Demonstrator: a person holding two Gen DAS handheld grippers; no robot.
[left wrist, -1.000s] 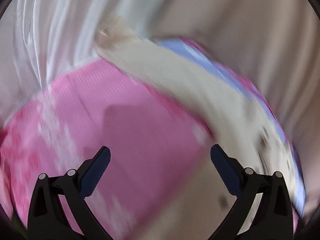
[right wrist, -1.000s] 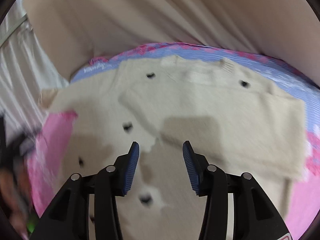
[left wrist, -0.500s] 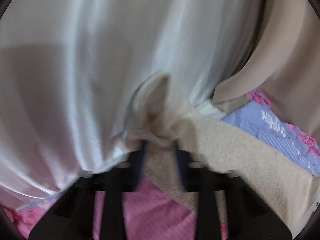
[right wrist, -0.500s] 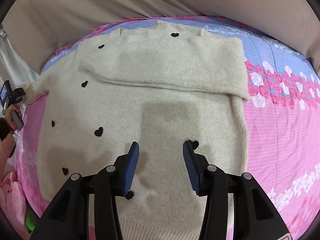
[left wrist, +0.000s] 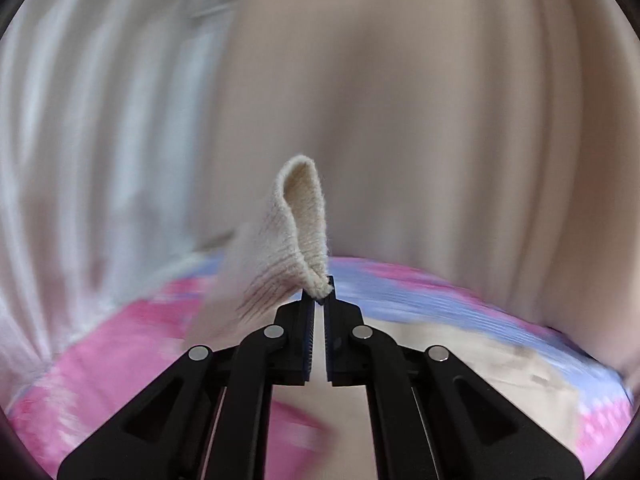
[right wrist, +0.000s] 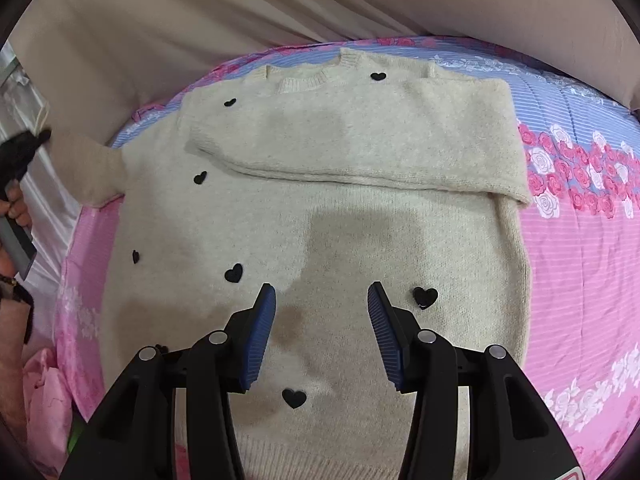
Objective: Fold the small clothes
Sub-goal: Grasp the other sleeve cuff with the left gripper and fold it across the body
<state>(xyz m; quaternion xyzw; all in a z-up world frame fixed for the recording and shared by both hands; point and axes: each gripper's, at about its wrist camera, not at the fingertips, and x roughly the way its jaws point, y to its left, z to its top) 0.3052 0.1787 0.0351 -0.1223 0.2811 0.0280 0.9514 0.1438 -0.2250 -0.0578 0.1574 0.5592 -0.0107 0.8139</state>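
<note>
A cream knit sweater (right wrist: 320,208) with small black hearts lies flat on a pink and blue floral bedspread (right wrist: 580,240). Its right sleeve (right wrist: 360,140) is folded across the chest. My left gripper (left wrist: 319,300) is shut on the ribbed cuff (left wrist: 296,240) of the left sleeve and holds it up off the bed; it shows at the far left in the right wrist view (right wrist: 24,152), with the sleeve (right wrist: 92,168) stretched out to it. My right gripper (right wrist: 322,304) is open and empty above the sweater's lower middle.
Beige curtains (right wrist: 280,4) hang behind the bed. White sheer curtains (left wrist: 80,140) hang on the left. A pink cloth (right wrist: 44,392) lies at the bed's lower left edge.
My left gripper has shut on the left sleeve cuff and lifted it. My right gripper has pulled back from the sweater and opened wider.
</note>
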